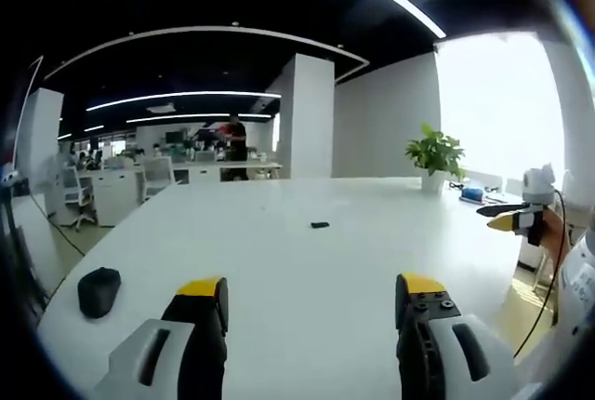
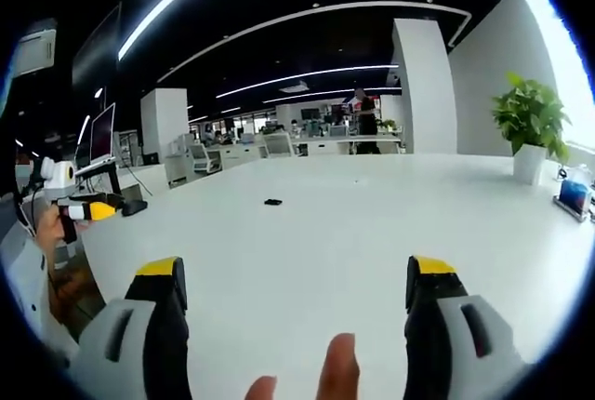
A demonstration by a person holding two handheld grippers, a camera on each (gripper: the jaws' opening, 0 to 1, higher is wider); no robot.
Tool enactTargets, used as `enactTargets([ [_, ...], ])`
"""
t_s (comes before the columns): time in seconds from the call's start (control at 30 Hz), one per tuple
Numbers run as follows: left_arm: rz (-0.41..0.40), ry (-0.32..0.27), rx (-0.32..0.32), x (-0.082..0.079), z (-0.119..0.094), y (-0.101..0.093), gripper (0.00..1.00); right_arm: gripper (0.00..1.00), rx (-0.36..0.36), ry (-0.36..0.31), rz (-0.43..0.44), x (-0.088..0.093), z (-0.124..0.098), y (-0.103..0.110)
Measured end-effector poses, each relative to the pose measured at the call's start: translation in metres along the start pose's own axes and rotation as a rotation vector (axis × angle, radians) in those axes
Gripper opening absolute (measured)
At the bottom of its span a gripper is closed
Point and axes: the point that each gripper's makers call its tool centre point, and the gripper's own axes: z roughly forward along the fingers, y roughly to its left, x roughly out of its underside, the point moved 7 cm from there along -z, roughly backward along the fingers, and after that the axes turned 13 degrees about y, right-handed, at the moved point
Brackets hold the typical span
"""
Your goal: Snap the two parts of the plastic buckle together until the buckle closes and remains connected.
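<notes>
Left claw: the left claw (image 1: pixel 311 298) stands wide apart with nothing between its yellow-tipped jaws, held low over the near part of the worktop (image 1: pixel 279 260). In the right gripper view it shows small at the left edge, its yellow tip beside a hand.
Right claw: the right claw (image 2: pixel 297 279) is also spread wide and holds nothing. In the left gripper view it shows at the right edge, off the side of the worktop.
Buckle: a small black buckle (image 1: pixel 320 225) lies flat on the white worktop, well ahead of both claws and apart from them. In the right gripper view it sits left of centre (image 2: pixel 272 202). It is too small to tell whether its two parts are joined.
Fingers: two fingertips (image 2: pixel 338 367) rise at the bottom of the right gripper view, between that claw's jaws.
Mouse: a black computer mouse (image 1: pixel 99 290) rests on the worktop near its left edge, just beside the left claw's left jaw.
Plant: a green potted plant (image 1: pixel 435 156) in a white pot stands at the worktop's far right corner.
Background: desks, chairs and a standing person (image 1: pixel 236 147) lie beyond the worktop.
</notes>
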Motion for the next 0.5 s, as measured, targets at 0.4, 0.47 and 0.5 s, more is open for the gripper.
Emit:
enactTargets([
  [0.4, 0.017, 0.002, 0.001, -0.0037, 0.0005, 0.0006, 0.74, 0.98, -0.002, 0.006, 0.011, 0.0013, 0.0001, -0.0033],
  [0.47, 0.018, 0.002, 0.002, -0.0042, 0.001, 0.0005, 0.74, 0.98, -0.002, 0.006, 0.01, 0.0013, 0.0006, -0.0029],
  [0.5, 0.018, 0.001, 0.003, -0.0045, 0.0012, 0.0004, 0.74, 0.98, -0.003, 0.004, 0.011, 0.0011, 0.0007, -0.0027],
])
